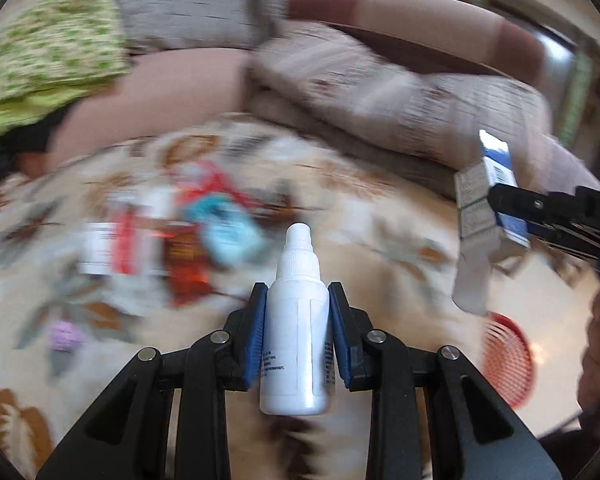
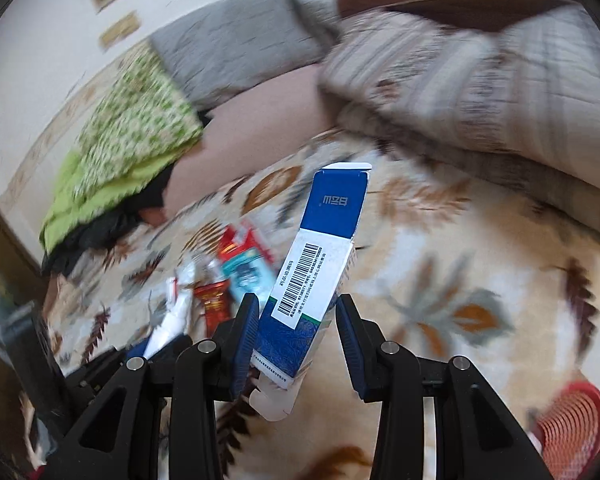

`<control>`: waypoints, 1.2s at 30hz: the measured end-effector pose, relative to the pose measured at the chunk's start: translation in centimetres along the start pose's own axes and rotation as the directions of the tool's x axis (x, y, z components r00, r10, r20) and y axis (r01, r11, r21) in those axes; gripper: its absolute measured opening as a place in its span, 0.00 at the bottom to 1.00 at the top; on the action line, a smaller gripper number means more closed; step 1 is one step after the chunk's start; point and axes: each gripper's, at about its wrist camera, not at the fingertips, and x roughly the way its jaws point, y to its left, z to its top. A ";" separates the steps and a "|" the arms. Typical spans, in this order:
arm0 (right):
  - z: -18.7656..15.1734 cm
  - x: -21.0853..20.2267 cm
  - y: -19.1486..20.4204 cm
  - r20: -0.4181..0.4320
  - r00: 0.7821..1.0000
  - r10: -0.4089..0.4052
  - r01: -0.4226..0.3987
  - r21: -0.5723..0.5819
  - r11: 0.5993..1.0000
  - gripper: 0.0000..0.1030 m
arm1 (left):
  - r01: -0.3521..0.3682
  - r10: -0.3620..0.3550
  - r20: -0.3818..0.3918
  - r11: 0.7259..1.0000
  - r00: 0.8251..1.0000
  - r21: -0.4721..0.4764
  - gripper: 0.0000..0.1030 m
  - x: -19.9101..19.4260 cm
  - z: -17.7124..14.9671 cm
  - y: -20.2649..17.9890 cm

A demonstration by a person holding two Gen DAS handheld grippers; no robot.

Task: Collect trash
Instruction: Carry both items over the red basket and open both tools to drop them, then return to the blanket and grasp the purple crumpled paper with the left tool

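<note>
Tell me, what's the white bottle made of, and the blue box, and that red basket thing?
The white bottle looks like smooth, slightly shiny plastic, with a moulded nozzle cap. The blue box seems to be thin printed cardboard: its flaps are folded open and a barcode label is stuck on. The red basket is probably plastic too, judging by its fine grid of slots, but it is blurry.

The white bottle (image 1: 294,320) looks like smooth, slightly glossy plastic with a paper-like label. The blue and white box (image 2: 312,276) is thin printed cardboard, semi-gloss, its flaps creased. Both tongs, left (image 1: 297,334) and right (image 2: 298,344), are matt black plastic with ribbed blue pads and small bright metal pins. The patterned blanket (image 2: 440,280) beneath looks like soft, fuzzy cloth. The red basket (image 1: 508,360) appears to be perforated plastic. The green floral cloth (image 2: 132,120) is matt fabric.
</note>
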 end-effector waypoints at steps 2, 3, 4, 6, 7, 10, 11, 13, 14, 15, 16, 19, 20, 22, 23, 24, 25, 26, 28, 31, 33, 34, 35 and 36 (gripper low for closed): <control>-0.5 -3.0 -2.7 0.029 0.999 -0.022 0.020 0.046 0.999 0.42 | 0.068 -0.066 -0.023 0.995 0.998 0.074 0.28 0.3 -0.5 -3.5; -0.8 -4.3 -3.8 0.037 0.999 -0.036 0.034 0.058 0.998 0.42 | 0.100 -0.097 -0.035 0.989 0.995 0.106 0.28 0.5 -0.8 -5.3; -1.6 -6.0 -5.5 0.046 0.996 -0.070 0.067 0.075 0.995 0.42 | 0.134 -0.129 -0.051 0.982 0.990 0.136 0.28 0.7 -1.1 -7.0; -3.5 -8.5 -8.4 0.044 0.992 -0.122 0.117 0.100 0.988 0.42 | 0.207 -0.194 -0.093 0.964 0.977 0.169 0.28 1.7 -1.5 -10.3; -4.8 -9.9 -10.5 0.034 0.987 -0.156 0.151 0.120 0.981 0.42 | 0.242 -0.223 -0.121 0.954 0.967 0.179 0.28 2.3 -1.7 -11.9; -7.7 -12.6 -15.5 -0.006 0.971 -0.238 0.235 0.180 0.955 0.42 | 0.334 -0.292 -0.206 0.919 0.934 0.211 0.28 4.3 -2.8 -16.8; -8.7 -13.5 -17.4 -0.019 0.963 -0.268 0.266 0.206 0.942 0.42 | 0.365 -0.314 -0.235 0.905 0.920 0.219 0.28 5.1 -3.2 -18.5; -10.2 -14.7 -20.4 -0.033 0.951 -0.307 0.305 0.255 0.918 0.42 | 0.394 -0.328 -0.277 0.889 0.903 0.232 0.28 6.4 -4.0 -20.9; -10.9 -15.2 -21.8 -0.041 0.948 -0.316 0.315 0.282 0.906 0.42 | 0.408 -0.334 -0.300 0.883 0.894 0.233 0.28 7.4 -4.2 -22.3; -11.4 -15.5 -23.0 -0.046 0.945 -0.324 0.322 0.305 0.896 0.42 | 0.416 -0.338 -0.315 0.881 0.887 0.226 0.28 8.1 -4.4 -23.0; -12.0 -15.7 -24.3 -0.054 0.943 -0.328 0.327 0.330 0.886 0.42 | 0.425 -0.342 -0.334 0.879 0.879 0.218 0.28 8.9 -4.6 -23.9; -12.7 -15.4 -26.6 -0.079 0.943 -0.322 0.329 0.355 0.875 0.43 | 0.448 -0.355 -0.363 0.869 0.861 0.212 0.28 11.3 -4.6 -26.0; -12.8 -15.3 -27.1 -0.086 0.944 -0.318 0.328 0.357 0.875 0.44 | 0.455 -0.361 -0.370 0.865 0.856 0.209 0.28 11.9 -4.6 -26.6; -13.1 -14.8 -27.6 -0.103 0.944 -0.312 0.328 0.352 0.876 0.46 | 0.468 -0.374 -0.390 0.865 0.842 0.181 0.53 12.9 -4.3 -27.3; -13.1 -14.7 -27.8 -0.108 0.943 -0.316 0.333 0.350 0.875 0.47 | 0.464 -0.372 -0.392 0.869 0.841 0.170 0.60 13.2 -4.2 -27.4; -13.2 -14.7 -28.2 -0.118 0.941 -0.318 0.340 0.346 0.875 0.51 | 0.460 -0.376 -0.382 0.874 0.844 0.158 0.63 13.3 -4.0 -27.3; -13.2 -14.6 -28.4 -0.126 0.939 -0.319 0.343 0.346 0.873 0.56 | 0.460 -0.379 -0.375 0.875 0.846 0.152 0.63 13.1 -3.9 -27.1; -13.3 -14.7 -28.7 -0.128 0.938 -0.323 0.347 0.352 0.869 0.57 | 0.456 -0.377 -0.373 0.878 0.848 0.149 0.63 13.0 -3.7 -26.9; -13.5 -15.3 -29.4 -0.118 0.939 -0.323 0.343 0.381 0.858 0.57 | 0.444 -0.368 -0.364 0.883 0.856 0.151 0.63 12.3 -3.2 -26.4; -13.2 -16.3 -29.9 -0.099 0.946 -0.309 0.322 0.408 0.854 0.57 | 0.399 -0.335 -0.301 0.898 0.893 0.186 0.63 9.9 -2.5 -24.9; -12.7 -16.7 -29.4 -0.088 0.950 -0.300 0.309 0.409 0.859 0.57 | 0.368 -0.314 -0.259 0.909 0.913 0.195 0.63 8.1 -2.2 -23.4; -12.4 -16.7 -28.8 -0.082 0.954 -0.290 0.298 0.402 0.866 0.57 | 0.355 -0.305 -0.245 0.914 0.920 0.194 0.63 7.2 -2.1 -22.5; -12.1 -16.6 -28.0 -0.079 0.957 -0.280 0.288 0.393 0.873 0.58 | 0.342 -0.296 -0.234 0.920 0.926 0.193 0.63 6.4 -2.1 -21.5; -11.7 -16.3 -27.3 -0.078 0.960 -0.270 0.279 0.382 0.881 0.58 | 0.321 -0.277 -0.222 0.927 0.935 0.193 0.63 5.7 -2.0 -20.5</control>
